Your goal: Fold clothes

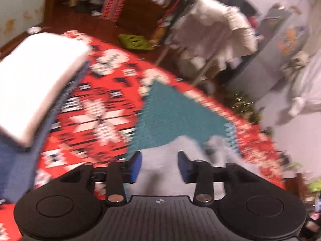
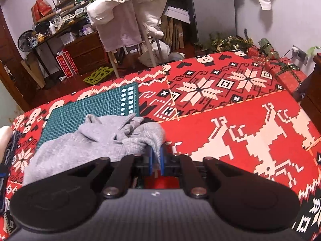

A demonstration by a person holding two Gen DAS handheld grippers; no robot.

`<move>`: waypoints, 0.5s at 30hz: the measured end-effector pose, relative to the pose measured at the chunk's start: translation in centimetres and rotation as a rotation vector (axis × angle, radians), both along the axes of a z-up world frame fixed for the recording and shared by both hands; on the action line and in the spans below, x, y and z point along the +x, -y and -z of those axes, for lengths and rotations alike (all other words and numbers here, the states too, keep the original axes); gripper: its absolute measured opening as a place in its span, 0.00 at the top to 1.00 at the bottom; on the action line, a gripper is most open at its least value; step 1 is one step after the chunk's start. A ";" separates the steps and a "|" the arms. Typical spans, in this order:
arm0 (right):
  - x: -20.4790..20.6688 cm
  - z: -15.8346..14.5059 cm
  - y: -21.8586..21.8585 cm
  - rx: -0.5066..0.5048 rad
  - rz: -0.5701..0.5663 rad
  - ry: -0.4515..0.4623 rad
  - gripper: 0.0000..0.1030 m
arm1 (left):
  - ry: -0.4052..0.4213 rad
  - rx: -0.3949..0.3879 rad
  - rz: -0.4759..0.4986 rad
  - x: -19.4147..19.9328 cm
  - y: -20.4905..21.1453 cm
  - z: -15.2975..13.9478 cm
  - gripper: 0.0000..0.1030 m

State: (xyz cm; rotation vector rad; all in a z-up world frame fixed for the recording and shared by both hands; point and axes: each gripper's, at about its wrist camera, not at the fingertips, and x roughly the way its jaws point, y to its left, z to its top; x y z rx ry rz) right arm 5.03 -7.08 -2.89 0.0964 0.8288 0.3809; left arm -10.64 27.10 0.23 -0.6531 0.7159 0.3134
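Observation:
A crumpled grey garment (image 2: 80,146) lies partly on a green cutting mat (image 2: 90,108), on a table covered by a red patterned cloth (image 2: 240,140). My right gripper (image 2: 156,157) is shut on a bunched edge of the garment at its right side. In the blurred left wrist view, my left gripper (image 1: 159,165) stands open just above the grey garment (image 1: 180,146), its blue pads (image 1: 136,166) apart with no cloth pinched between them. The mat (image 1: 170,110) shows beyond it.
A folded white item (image 1: 38,80) sits on blue fabric (image 1: 12,160) at the table's left. Beyond the far edge stand a rack draped with white clothes (image 2: 130,10) and a cluttered desk (image 2: 60,30). Wrapped gifts (image 2: 284,70) sit at the far right corner.

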 end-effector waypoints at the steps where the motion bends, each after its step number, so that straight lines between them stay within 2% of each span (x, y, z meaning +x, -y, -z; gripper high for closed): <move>1: -0.1 -0.1 -0.1 0.001 -0.002 0.001 0.92 | 0.009 0.018 0.024 0.7 0.5 0.1 0.53; 4: -0.3 -0.2 -0.4 0.003 -0.016 0.005 0.92 | 0.014 0.073 0.087 2.5 2.3 1.0 0.50; 10: -0.5 -0.1 -1.1 -0.003 -0.042 0.008 0.92 | -0.095 0.163 0.177 4.0 5.1 4.3 0.49; 13: -0.6 0.1 -1.5 -0.005 -0.062 0.003 0.92 | -0.141 0.179 0.201 4.2 5.6 5.3 0.78; 14: -0.7 0.1 -1.7 -0.010 -0.069 0.005 0.92 | -0.143 0.180 0.211 4.1 5.7 5.1 0.84; 15: -0.8 0.1 -1.9 -0.014 -0.077 0.006 0.92 | -0.147 0.178 0.216 4.0 5.8 5.0 0.86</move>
